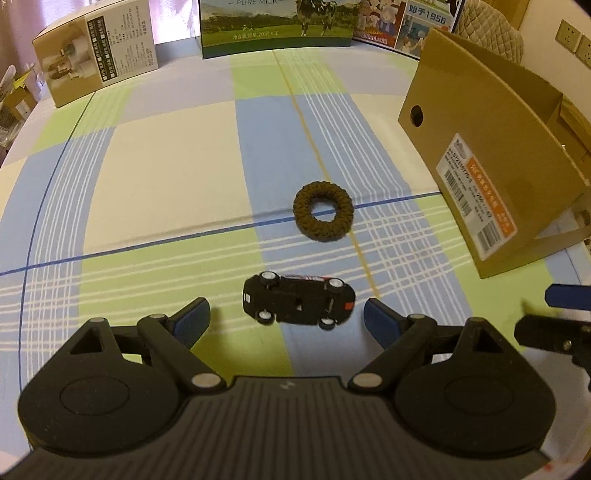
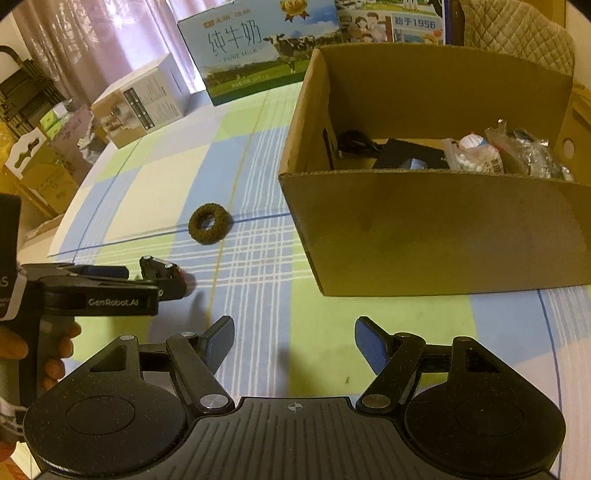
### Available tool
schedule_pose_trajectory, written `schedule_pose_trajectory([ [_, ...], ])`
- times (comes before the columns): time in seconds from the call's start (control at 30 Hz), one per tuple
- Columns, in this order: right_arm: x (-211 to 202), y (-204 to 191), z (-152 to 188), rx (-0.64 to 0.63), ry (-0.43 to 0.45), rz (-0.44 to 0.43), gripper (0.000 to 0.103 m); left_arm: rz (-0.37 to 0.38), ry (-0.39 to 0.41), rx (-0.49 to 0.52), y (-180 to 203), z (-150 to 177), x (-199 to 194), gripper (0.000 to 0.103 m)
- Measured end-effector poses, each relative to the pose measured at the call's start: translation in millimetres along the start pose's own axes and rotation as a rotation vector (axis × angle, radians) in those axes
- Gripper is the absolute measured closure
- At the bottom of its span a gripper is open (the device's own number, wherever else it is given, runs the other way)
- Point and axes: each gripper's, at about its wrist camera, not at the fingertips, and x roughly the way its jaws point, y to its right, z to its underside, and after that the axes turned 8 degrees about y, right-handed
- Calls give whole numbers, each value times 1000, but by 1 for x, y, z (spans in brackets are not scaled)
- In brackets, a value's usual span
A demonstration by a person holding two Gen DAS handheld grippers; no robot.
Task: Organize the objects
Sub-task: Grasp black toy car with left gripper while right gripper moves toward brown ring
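Observation:
A black toy car [image 1: 299, 302] lies tipped over on the checked tablecloth, its underside and wheels facing me. My left gripper [image 1: 286, 317] is open, one blue pad on each side of the car and apart from it. A brown knitted hair ring [image 1: 323, 211] lies flat just beyond the car. In the right wrist view my right gripper [image 2: 295, 336] is open and holds nothing, low over the cloth in front of the open cardboard box [image 2: 436, 229]. The same hair ring [image 2: 209, 223] and part of the car [image 2: 164, 273] show to its left.
The cardboard box [image 1: 498, 166] stands at the right and holds several small packets and dark items. Milk cartons [image 1: 277, 26] and a white box [image 1: 99, 51] line the far edge. A hand [image 2: 55, 350] holds the left gripper's handle. A blue finger [image 1: 565, 297] of the right gripper shows at the right edge.

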Motion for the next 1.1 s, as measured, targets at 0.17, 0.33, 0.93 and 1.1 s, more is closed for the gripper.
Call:
schedule_pose_trajectory([
  [0.17, 6, -7, 2, -13, -21, -4, 34, 10, 5, 9, -1, -2, 5, 24],
  [0.33, 13, -18, 4, -40, -43, -20, 34, 12, 2, 19, -5, -1, 5, 39],
  [0.93, 84, -93, -31, -283, 52, -106, 35, -174, 42, -135, -103, -8, -24, 39],
  [1.1, 114, -96, -42, -309, 50, -89, 43, -185, 47, -146, -110, -13, -24, 39],
])
